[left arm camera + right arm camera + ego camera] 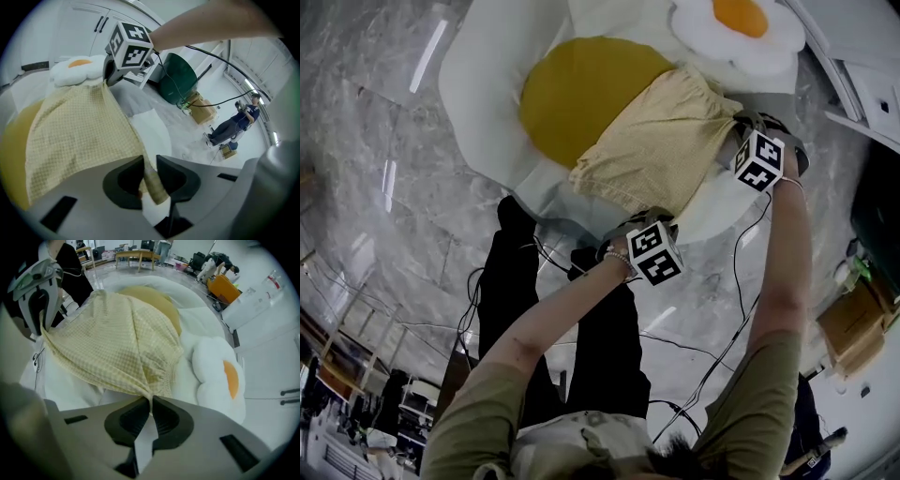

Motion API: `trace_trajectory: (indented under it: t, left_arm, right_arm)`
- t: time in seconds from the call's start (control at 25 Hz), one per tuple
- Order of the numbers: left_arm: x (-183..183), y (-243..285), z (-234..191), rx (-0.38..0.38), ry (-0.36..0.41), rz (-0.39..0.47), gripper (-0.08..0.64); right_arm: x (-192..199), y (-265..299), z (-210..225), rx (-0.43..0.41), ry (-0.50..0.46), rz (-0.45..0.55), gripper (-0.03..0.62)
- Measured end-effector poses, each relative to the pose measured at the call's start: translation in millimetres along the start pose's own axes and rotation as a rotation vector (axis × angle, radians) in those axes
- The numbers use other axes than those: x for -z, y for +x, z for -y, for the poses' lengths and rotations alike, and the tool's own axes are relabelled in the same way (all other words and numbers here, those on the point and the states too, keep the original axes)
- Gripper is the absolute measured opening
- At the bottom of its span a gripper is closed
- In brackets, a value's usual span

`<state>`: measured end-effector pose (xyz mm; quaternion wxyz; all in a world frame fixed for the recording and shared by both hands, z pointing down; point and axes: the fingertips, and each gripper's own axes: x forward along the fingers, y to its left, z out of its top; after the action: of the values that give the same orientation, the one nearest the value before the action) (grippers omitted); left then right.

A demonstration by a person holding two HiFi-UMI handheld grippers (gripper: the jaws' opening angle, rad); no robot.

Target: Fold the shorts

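Pale yellow checked shorts (661, 141) lie spread across a big fried-egg-shaped cushion (483, 84), partly over its yellow yolk (577, 89). My left gripper (630, 219) is at the shorts' near edge, shut on a fold of the cloth (152, 180). My right gripper (739, 129) is at the right-hand edge, pointing down and shut on the gathered edge (151, 397). In the left gripper view the shorts (79, 136) stretch from my jaws to the right gripper (108, 77). In the right gripper view the shorts (117, 348) hang taut across to the left gripper (44, 326).
A small fried-egg pillow (741, 28) rests at the cushion's far end. Black-trousered legs (600, 328) stand at the near edge, with cables (712, 347) trailing on the marble floor. A cardboard box (853, 328) and a green object (180, 77) stand to the right.
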<state>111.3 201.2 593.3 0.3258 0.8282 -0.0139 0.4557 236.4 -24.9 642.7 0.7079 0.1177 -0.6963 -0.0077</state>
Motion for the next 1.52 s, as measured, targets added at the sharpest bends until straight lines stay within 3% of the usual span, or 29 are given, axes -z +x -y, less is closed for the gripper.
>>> trace_trajectory:
  t: [0.04, 0.08, 0.12, 0.2, 0.28, 0.44, 0.56, 0.72, 0.84, 1.0, 1.12, 1.32, 1.4, 1.48, 1.52]
  left_arm:
    - [2.8, 3.3, 3.6, 0.03, 0.011, -0.014, 0.143]
    - [5.4, 4.3, 8.2, 0.059, 0.034, -0.031, 0.29]
    - [7.5, 2.6, 12.0, 0.076, 0.068, -0.046, 0.334]
    - [11.0, -8.5, 14.6, 0.075, 0.134, -0.068, 0.344]
    - [14.4, -27.3, 9.2, 0.056, 0.14, -0.076, 0.345]
    - [21.0, -71.6, -29.9, -0.009, 0.002, -0.08, 0.347]
    - [27.3, -96.3, -65.8, -0.071, -0.08, -0.122, 0.347]
    - [37.4, -114.3, -111.9, -0.15, -0.127, -0.184, 0.347]
    - [56.4, -117.3, -144.4, -0.2, -0.167, -0.232, 0.347]
    - [75.3, -113.7, -177.6, -0.248, -0.155, -0.315, 0.347]
    - [87.6, -105.5, -186.3, -0.214, -0.215, -0.348, 0.346]
    - [109.4, -87.8, -169.5, -0.088, -0.269, -0.422, 0.342]
    - [113.5, -82.7, -164.0, -0.064, -0.277, -0.429, 0.291]
    - [112.1, -81.3, -165.9, -0.074, -0.296, -0.402, 0.144]
    - [110.4, -81.2, -166.6, -0.072, -0.309, -0.385, 0.116]
  right_arm:
    - [-1.0, 3.2, 1.7, 0.004, 0.043, 0.009, 0.044]
    - [-1.6, 5.3, 2.5, -0.01, 0.1, 0.019, 0.115]
    - [-1.5, 5.7, 2.2, -0.038, 0.17, 0.031, 0.259]
    - [-1.4, -1.1, 2.6, -0.082, 0.322, 0.071, 0.286]
    - [-2.2, -16.6, 5.2, -0.081, 0.489, 0.135, 0.287]
    - [-9.8, -55.6, -9.9, -0.113, 0.871, 0.291, 0.287]
    - [-14.1, -74.7, -46.9, -0.18, 1.173, 0.378, 0.287]
    - [-17.1, -74.5, -116.3, -0.277, 1.485, 0.372, 0.291]
    - [-26.6, -68.2, -173.9, -0.337, 1.654, 0.341, 0.291]
    - [-52.9, -66.7, -217.0, -0.406, 1.878, 0.418, 0.295]
    - [-72.1, -60.0, -233.6, -0.43, 2.004, 0.433, 0.301]
    - [-71.1, -38.3, -245.9, -0.351, 2.12, 0.295, 0.284]
    - [-63.4, -34.9, -249.8, -0.317, 2.164, 0.259, 0.183]
    - [-62.2, -35.5, -252.6, -0.329, 2.189, 0.275, 0.123]
    - [-64.7, -37.6, -252.3, -0.352, 2.203, 0.309, 0.091]
